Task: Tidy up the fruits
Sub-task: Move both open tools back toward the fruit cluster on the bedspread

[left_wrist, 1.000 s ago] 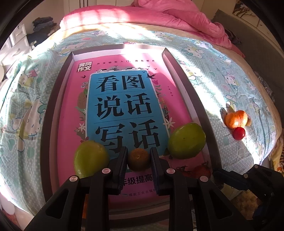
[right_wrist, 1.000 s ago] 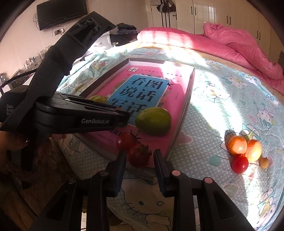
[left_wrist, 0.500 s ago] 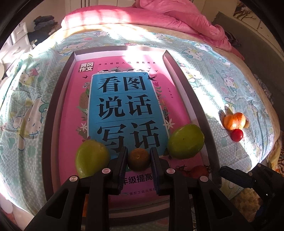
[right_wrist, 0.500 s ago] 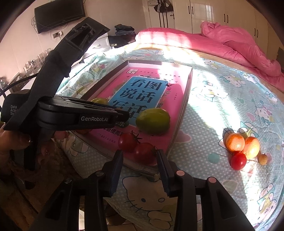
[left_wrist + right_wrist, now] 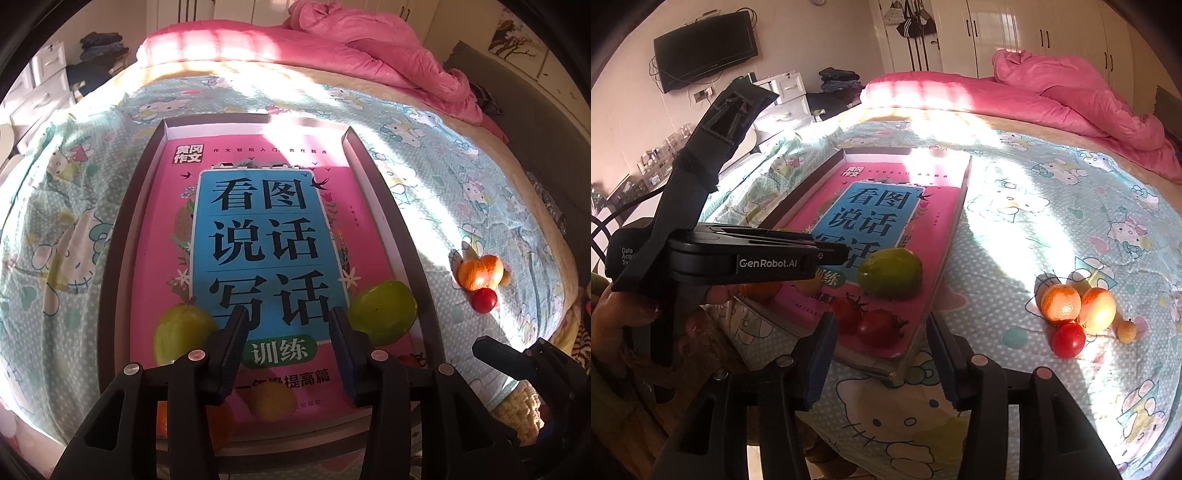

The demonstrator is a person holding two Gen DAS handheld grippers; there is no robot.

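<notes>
Nearest in the left wrist view, the left gripper (image 5: 286,325) hangs over the near end of the tray (image 5: 413,254), its jaws spread wide and holding nothing. Under and just behind its fingers lie two small fruits on the pink book (image 5: 155,229) that lines the tray: a yellow fruit (image 5: 271,402) between the fingers and an orange fruit (image 5: 218,424) partly hidden by the left finger. A little farther in sit two green fruits, one green fruit on the left (image 5: 183,332) and the other green fruit on the right (image 5: 382,315), both resting on the book's lower half.

In the right wrist view the right gripper (image 5: 879,332) is also released, jaws apart around empty air just short of the tray's near corner. Beyond its fingertips two red tomatoes (image 5: 881,326) lie touching each other on the book's near edge.

Off the tray, on the patterned bedsheet (image 5: 1052,206) to the right, is a small cluster: two oranges (image 5: 1061,302) side by side, one red cherry tomato (image 5: 1068,340) touching them in front, and one tiny yellowish fruit (image 5: 1126,331) just beside.

Farthest away, one pink duvet (image 5: 1052,96) is bunched along the head of the bed
</notes>
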